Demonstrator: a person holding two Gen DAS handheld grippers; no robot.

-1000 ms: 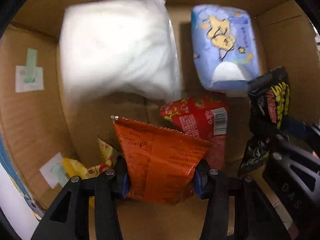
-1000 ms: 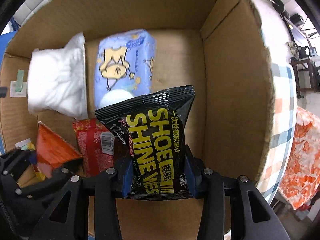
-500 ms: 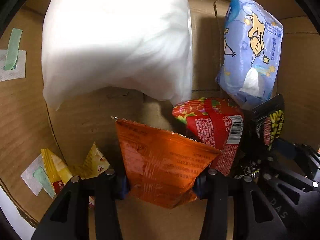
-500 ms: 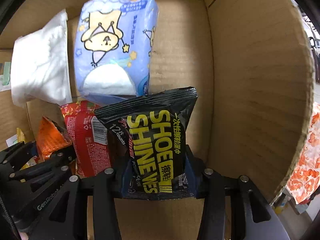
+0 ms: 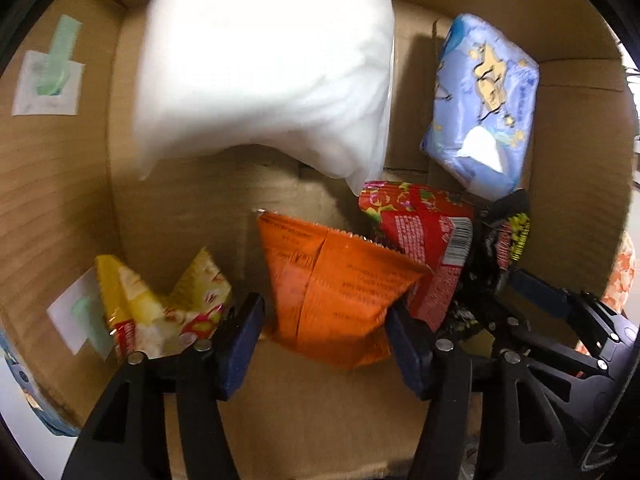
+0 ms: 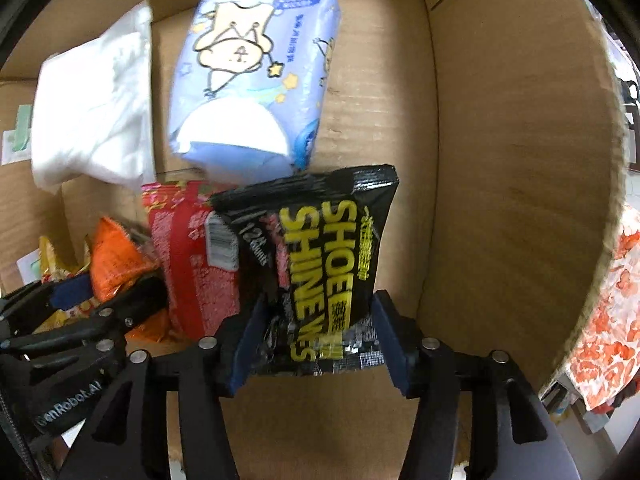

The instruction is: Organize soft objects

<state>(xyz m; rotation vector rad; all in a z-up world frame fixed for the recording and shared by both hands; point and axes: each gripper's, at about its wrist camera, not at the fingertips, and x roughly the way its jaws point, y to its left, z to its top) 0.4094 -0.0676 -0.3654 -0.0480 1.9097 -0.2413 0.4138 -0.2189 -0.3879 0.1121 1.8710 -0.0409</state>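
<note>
- The cardboard box (image 5: 56, 184) is the largest thing I see, and both of my tools point down into it. Its right wall (image 6: 520, 152) fills much of the right view.
- The white bag (image 5: 264, 64) and the blue tissue pack (image 6: 248, 80) already lie at the far end of the box, side by side, so I judge these as placed.
- The red pack (image 5: 420, 236) lies between my two tools, and a yellow snack bag (image 5: 160, 300) is in the near left corner; both look placed too.
- My left gripper (image 5: 320, 344) has just been opening. The orange bag (image 5: 336, 284) is between the jaws, but I see a gap at the left pad, so I read it as let go.
- My right gripper (image 6: 316, 340) has just been opening too. The black wipes pack (image 6: 320, 264) stands between the pads with gaps on both sides, leaning on the red pack; it is released.
- I judge the task is near its end: what remains is to pull both tools out. I cannot tell if more things wait outside the box.
- Only the left view shows the taped labels (image 5: 48, 80) on the left wall; only the right view shows the orange-flowered cloth (image 6: 604, 320) outside the box.
</note>
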